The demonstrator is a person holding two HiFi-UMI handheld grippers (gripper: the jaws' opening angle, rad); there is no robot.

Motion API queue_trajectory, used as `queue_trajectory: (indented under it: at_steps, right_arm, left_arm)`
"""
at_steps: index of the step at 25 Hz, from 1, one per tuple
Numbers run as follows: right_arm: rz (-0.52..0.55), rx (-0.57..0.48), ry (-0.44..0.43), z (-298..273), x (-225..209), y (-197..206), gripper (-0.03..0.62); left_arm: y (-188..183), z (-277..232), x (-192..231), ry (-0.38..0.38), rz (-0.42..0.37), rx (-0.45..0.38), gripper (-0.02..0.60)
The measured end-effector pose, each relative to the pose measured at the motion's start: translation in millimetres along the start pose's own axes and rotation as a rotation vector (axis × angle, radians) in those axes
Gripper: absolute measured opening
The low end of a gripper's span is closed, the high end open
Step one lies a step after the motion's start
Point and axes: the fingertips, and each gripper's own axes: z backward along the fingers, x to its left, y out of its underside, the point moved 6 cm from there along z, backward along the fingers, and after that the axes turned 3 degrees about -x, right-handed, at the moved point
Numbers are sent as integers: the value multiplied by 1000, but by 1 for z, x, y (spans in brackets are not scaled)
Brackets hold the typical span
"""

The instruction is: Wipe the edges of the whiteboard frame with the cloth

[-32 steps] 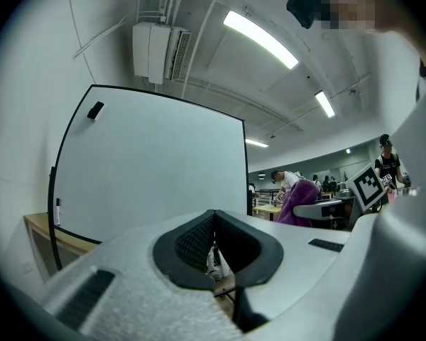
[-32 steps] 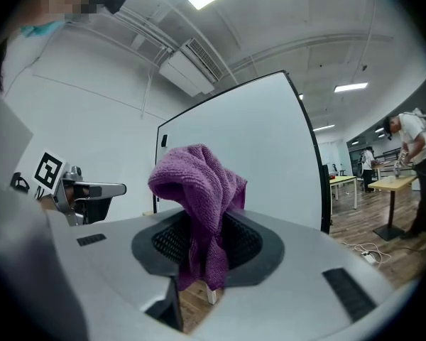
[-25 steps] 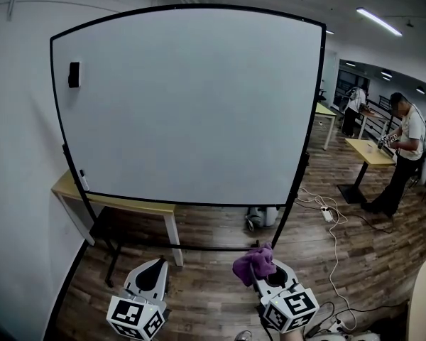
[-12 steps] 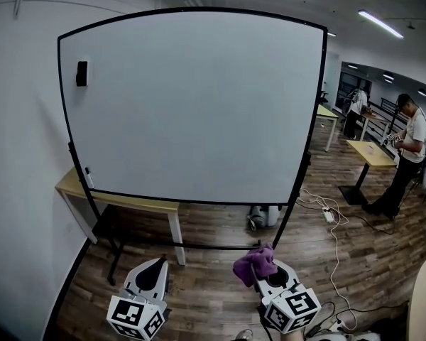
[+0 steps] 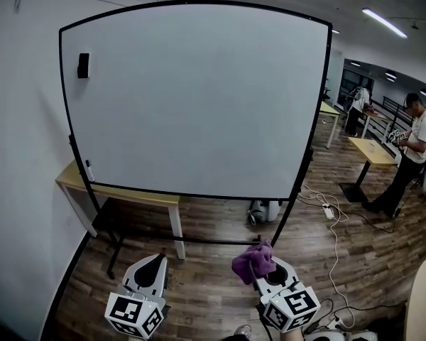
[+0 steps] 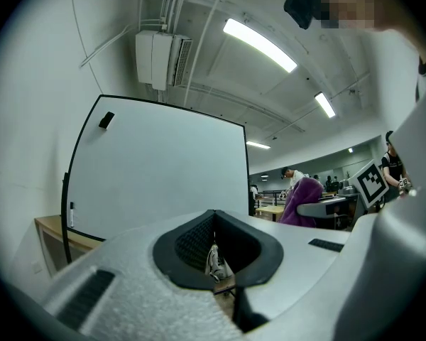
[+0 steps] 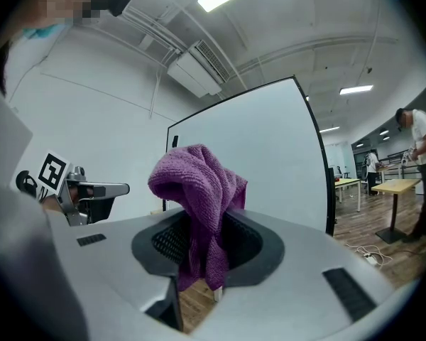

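The whiteboard [image 5: 199, 98] stands ahead on a wheeled stand, edged by a thin black frame [image 5: 192, 193]. A purple cloth [image 5: 253, 260] is bunched in my right gripper [image 5: 260, 267], which is shut on it low in the head view, short of the board. In the right gripper view the cloth [image 7: 199, 197] flops over the jaws, with the board [image 7: 263, 162] beyond. My left gripper [image 5: 157, 261] hangs at the lower left, shut and holding nothing. The left gripper view shows its jaws meeting at the tip [image 6: 214, 215], the board [image 6: 156, 169] ahead and the cloth [image 6: 303, 201] to the right.
A wooden table [image 5: 121, 194] stands behind the board against the white wall. A black eraser [image 5: 83, 65] and a marker [image 5: 89, 170] cling to the board's left side. Cables [image 5: 334, 226] trail over the wood floor at right. A person [image 5: 412, 148] stands by tables [image 5: 373, 151] far right.
The head view has tilted a little, so the board sits slightly higher and further right in frame. Both grippers stay low, and the cloth is still held.
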Motion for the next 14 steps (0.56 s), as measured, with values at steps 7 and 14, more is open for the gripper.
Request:
queue_trajectory:
  at_steps: [7, 14]
  right_arm:
    - [5, 4, -8, -2, 3, 0, 112]
    - [12, 0, -4, -3, 5, 0, 112]
  left_arm:
    - [1, 2, 2, -5, 6, 6, 18]
    - [1, 2, 5, -7, 12, -2, 18]
